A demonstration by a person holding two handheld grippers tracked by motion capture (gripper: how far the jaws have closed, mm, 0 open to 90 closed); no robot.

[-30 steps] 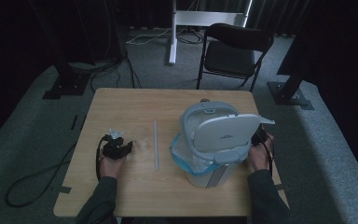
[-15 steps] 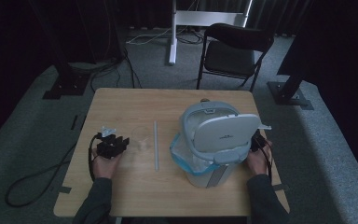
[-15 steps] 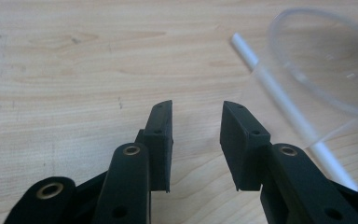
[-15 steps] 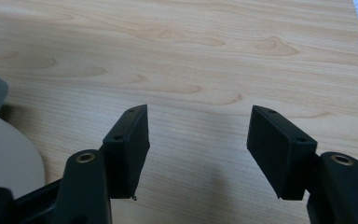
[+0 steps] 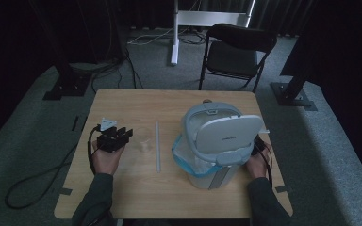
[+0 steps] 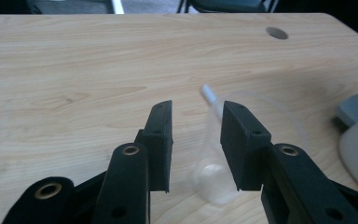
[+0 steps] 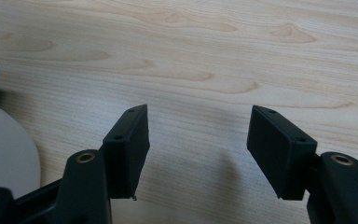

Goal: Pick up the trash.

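The left gripper (image 5: pixel 121 135), jaws parted, has advanced to the clear cup (image 5: pixel 143 139); the right gripper (image 7: pixel 196 140), released, stays beside the bin (image 5: pixel 217 141).

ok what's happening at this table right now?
A person sits at the wooden table with a gripper in each hand. The left gripper is open, its fingers pointing at a clear plastic cup that one of them overlaps from its own camera; nothing is gripped yet. A white rod lies just past the cup. The right gripper is open over bare table beside a grey bin with its lid up. Likely next: grasping the cup.
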